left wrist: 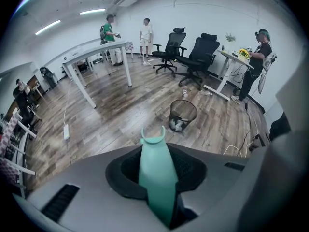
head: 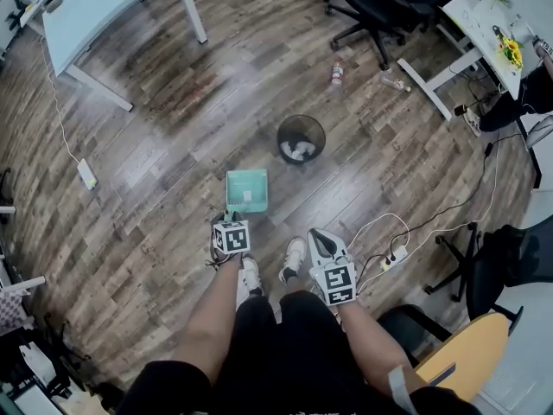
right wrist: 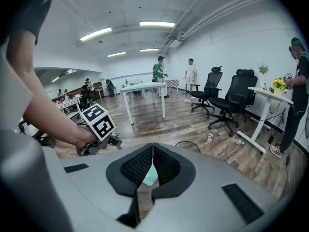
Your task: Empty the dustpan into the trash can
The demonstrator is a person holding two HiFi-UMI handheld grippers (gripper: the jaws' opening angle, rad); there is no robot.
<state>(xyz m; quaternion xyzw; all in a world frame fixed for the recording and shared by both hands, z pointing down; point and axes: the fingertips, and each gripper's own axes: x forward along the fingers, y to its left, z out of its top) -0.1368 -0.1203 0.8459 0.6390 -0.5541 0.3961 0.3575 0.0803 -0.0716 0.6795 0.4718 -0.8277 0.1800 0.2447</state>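
Left gripper is clamped on the handle of the dustpan. The pan sits low, its long axis pointing ahead. The can lies just beyond it, slightly right. Right gripper has its jaws together and is empty.

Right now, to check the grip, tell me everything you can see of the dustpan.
The dustpan is mint-green, plastic by its look: a squarish open tray and a tapered handle with a forked clip. The left gripper is shut on the handle. The tray faces up, short of the trash can, nearer the person's feet. Its contents are too small to tell.
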